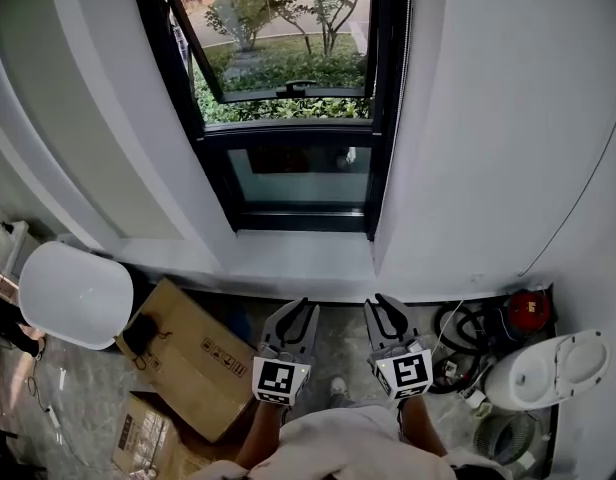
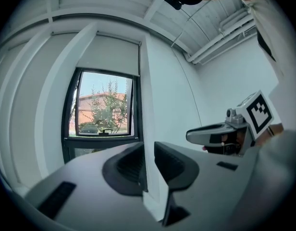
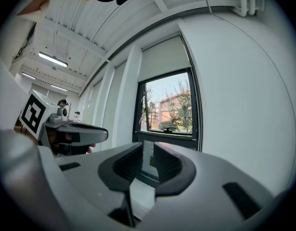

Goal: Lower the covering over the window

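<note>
Room: white walls are framing a dark window (image 1: 288,98), its sash tilting open over greenery.
Left gripper (image 2: 148,148): you are holding it level toward the window, with its jaws a narrow gap apart and gripping nothing.
Right gripper (image 3: 148,149): it is riding just beside the left one. Its jaws are likewise slightly parted and empty, so either hand is free to take a pull.
Reach: both grippers are hanging well short of the wall and touching nothing.
Blind (image 2: 109,54): it is sitting rolled high, covering only the top of the opening and leaving most of the glass bare.
Stage: you are probably lining up your approach, with the lowering not yet begun.
Next: you are going to need the pull. Whether a cord is hanging by the frame, I cannot tell.
Floor: boxes (image 1: 188,353) are lying at your left.
</note>
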Available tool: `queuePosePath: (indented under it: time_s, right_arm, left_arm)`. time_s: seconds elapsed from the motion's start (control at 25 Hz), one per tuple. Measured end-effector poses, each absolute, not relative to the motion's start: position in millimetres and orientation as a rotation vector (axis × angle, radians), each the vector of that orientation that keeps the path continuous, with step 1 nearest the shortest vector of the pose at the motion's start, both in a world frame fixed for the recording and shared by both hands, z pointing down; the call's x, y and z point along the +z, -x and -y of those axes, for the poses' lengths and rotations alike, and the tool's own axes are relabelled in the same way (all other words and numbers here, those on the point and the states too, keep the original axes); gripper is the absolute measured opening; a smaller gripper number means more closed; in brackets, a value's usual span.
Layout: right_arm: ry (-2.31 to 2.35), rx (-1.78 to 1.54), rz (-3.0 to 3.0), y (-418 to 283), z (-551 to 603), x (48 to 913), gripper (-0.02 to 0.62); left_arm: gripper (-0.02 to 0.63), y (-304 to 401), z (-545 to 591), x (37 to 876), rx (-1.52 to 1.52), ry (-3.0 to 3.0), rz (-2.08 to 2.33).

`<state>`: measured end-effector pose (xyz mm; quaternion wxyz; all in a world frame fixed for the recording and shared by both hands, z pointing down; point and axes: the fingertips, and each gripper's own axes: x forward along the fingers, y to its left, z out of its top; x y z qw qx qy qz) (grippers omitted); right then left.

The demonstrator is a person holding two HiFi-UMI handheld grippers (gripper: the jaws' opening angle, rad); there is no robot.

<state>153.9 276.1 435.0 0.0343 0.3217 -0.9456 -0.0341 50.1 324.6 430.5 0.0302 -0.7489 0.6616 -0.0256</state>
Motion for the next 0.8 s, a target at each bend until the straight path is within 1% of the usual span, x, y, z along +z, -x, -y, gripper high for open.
queuePosePath:
  time_s: [0.32, 0.76, 0.8]
  right_arm:
    - [-0.962, -0.092, 2.930, -153.3, -223.8, 432.9, 0.061]
    - [-0.925, -0.106, 2.950, -142.7, -187.6, 431.8, 0.061]
    - [-0.925, -0.106, 2.949, -141.4, -184.1, 432.3, 0.070]
  left_arm:
    - [0.069, -47.8, -276.5, 427.3, -0.094, 2.270, -2.077]
    - [0.069, -40.8, -240.3, 437.8, -0.135, 2.264, -2.104]
    - [0.069, -39.3, -236.2, 438.8, -0.141, 2.264, -2.104]
